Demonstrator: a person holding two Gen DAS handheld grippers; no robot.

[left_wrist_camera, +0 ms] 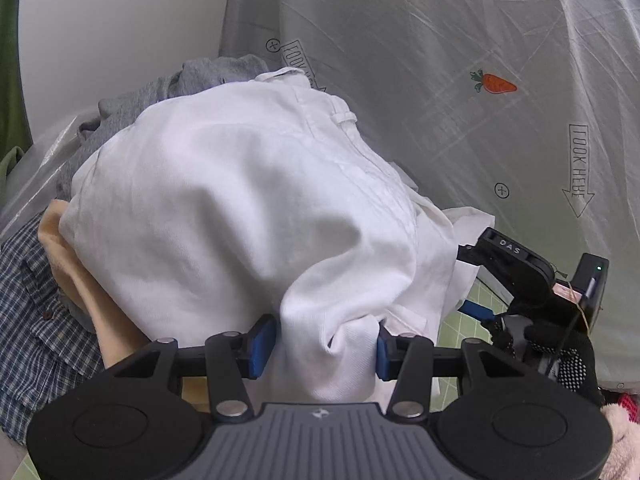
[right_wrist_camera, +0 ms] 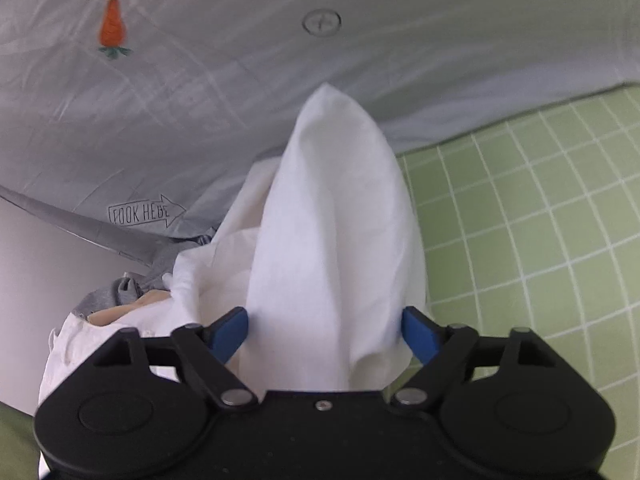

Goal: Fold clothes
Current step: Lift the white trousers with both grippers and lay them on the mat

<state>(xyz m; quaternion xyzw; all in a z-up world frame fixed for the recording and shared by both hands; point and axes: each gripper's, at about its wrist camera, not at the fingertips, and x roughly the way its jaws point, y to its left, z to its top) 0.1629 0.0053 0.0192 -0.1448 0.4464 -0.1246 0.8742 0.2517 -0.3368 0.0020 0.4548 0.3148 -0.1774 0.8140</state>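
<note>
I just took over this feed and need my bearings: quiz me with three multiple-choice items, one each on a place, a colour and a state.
1. Where does the plaid blue checked shirt lie in the left wrist view?
A. left of the white cloth garment
B. on the green gridded mat
C. on the carrot print

2. What colour is the carrot print on the grey sheet?
A. blue
B. orange
C. pink

3. What are both grippers doing?
A. hanging empty
B. holding the plaid shirt
C. white cloth between the jaws

Answers: A, it sits at the left edge; B, orange with green leaves; C, left gripper and right gripper flank white folds.
</note>
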